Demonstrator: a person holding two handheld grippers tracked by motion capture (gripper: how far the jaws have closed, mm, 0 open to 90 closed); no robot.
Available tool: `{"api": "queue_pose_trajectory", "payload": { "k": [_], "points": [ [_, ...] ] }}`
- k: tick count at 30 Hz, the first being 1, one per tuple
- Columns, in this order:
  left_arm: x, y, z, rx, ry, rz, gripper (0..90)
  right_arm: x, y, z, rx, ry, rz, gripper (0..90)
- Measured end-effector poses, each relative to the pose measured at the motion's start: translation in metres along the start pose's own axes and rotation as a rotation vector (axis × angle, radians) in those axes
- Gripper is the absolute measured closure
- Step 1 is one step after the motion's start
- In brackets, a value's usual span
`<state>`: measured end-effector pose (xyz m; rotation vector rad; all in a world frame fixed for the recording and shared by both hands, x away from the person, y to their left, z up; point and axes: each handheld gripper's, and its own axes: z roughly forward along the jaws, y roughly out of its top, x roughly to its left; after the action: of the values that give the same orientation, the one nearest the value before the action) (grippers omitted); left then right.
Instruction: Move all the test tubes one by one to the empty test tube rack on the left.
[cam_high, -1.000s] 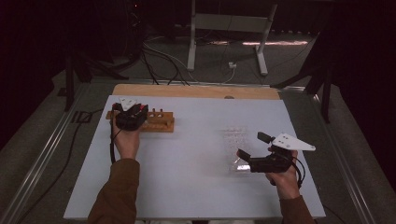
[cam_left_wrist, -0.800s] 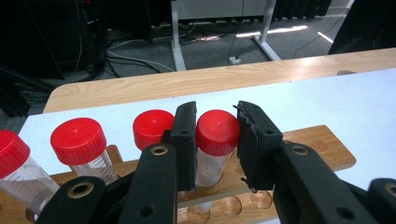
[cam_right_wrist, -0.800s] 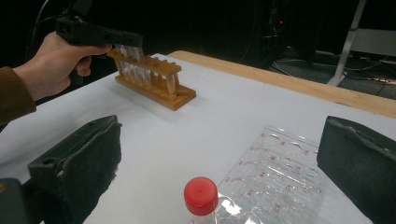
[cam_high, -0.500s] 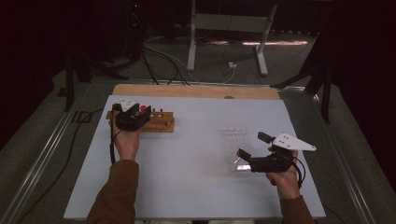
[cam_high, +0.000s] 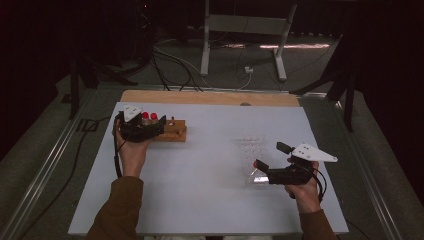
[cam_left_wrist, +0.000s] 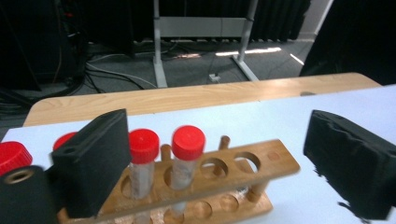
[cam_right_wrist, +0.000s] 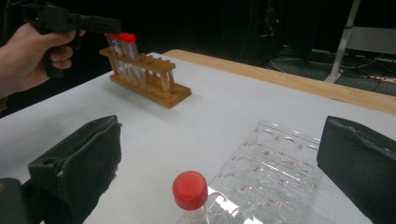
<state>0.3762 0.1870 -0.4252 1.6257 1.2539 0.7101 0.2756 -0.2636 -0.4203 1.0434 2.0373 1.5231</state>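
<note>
Left gripper (cam_left_wrist: 224, 158) open above 2 racked tubes (cam_left_wrist: 188, 154).

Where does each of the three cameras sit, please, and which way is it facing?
High view: above the person's side, looking forward and down on the white table; both forearms, left gripper, right gripper.
Left gripper view: rides the left gripper, looking along its open jaws at the wooden test tube rack.
Right gripper view: rides the right gripper, over a red-capped tube and clear well plate; the left hand farther off.
All three share the rack.
</note>
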Motion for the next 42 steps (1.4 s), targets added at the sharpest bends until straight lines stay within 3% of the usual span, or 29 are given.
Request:
{"api": "queue_pose_trajectory", "payload": {
  "k": [3,7,14,25,29,39,42],
  "points": [
    [-0.003,0.000,-0.006,0.004,-0.017,0.008,1.5,-0.001,-0.001,0.000,-0.003,0.002,-0.003,0.0],
    [-0.007,-0.003,-0.016,0.012,-0.070,-0.002,0.7,-0.002,-0.004,0.001,0.001,0.007,-0.006,0.0],
    [-0.015,-0.014,-0.030,0.010,-0.098,0.030,0.7,-0.005,-0.011,0.004,0.016,0.016,-0.008,0.0],
    [-0.030,-0.032,-0.058,-0.050,-0.156,0.018,0.7,-0.001,-0.021,0.011,0.074,0.028,-0.063,7.8],
    [-0.033,-0.041,-0.060,-0.035,-0.153,0.031,0.7,-0.001,-0.026,0.014,0.094,0.048,-0.069,17.8],
    [-0.035,-0.049,-0.066,-0.037,-0.143,0.044,0.7,0.001,-0.042,0.021,0.153,0.080,-0.133,62.9],
    [-0.036,-0.049,-0.068,-0.046,-0.144,0.042,0.7,0.003,-0.045,0.025,0.172,0.081,-0.148,66.8]
  ]
}}
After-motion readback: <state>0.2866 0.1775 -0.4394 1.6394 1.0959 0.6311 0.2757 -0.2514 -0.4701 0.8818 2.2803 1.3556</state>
